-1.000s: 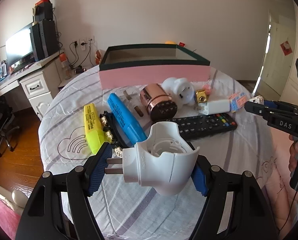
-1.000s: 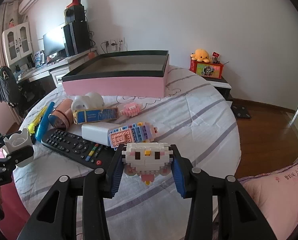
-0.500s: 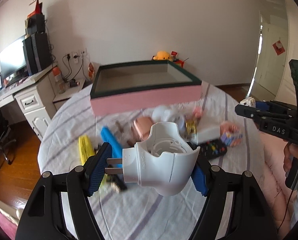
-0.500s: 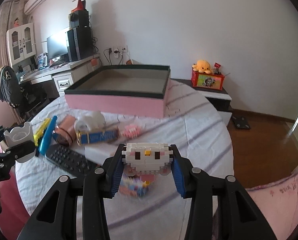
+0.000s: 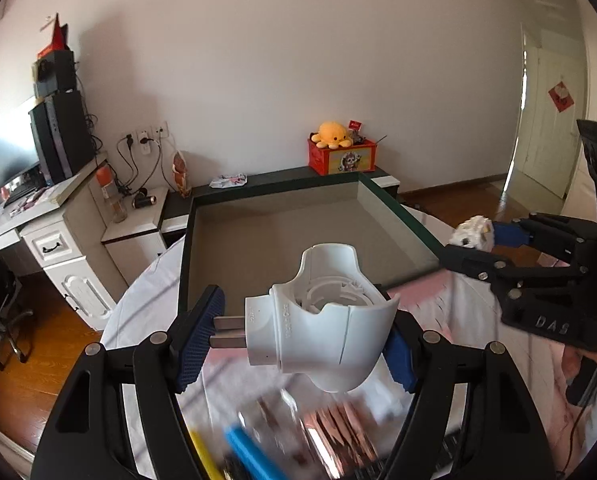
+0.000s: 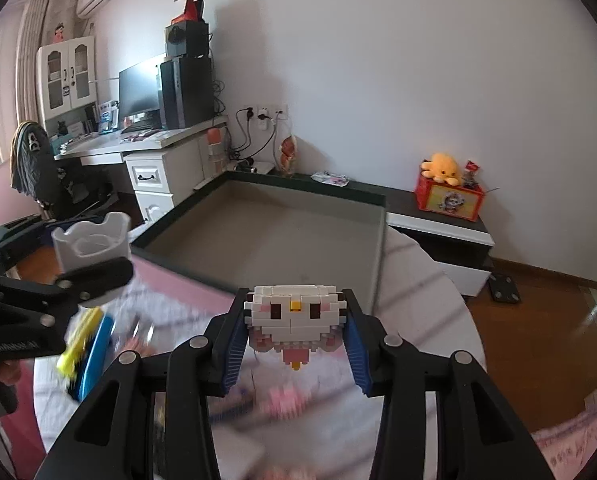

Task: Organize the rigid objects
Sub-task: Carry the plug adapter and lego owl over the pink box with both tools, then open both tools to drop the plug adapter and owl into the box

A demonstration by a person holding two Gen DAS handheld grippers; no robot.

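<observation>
White hard-plastic plug adapter (image 5: 322, 320), light and stiff, sits clamped across its body in the left gripper (image 5: 298, 344) above the box (image 5: 398, 208); the right gripper (image 6: 294, 344) pinches a fragile brick owl (image 6: 294, 316) likewise.

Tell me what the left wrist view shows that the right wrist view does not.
Only the left wrist view shows the two metal prongs of the white plastic plug adapter in the left tool. Only the right wrist view shows the face of the white brick-built owl toy in the right tool. Both show the empty pink, dark-rimmed box.
</observation>
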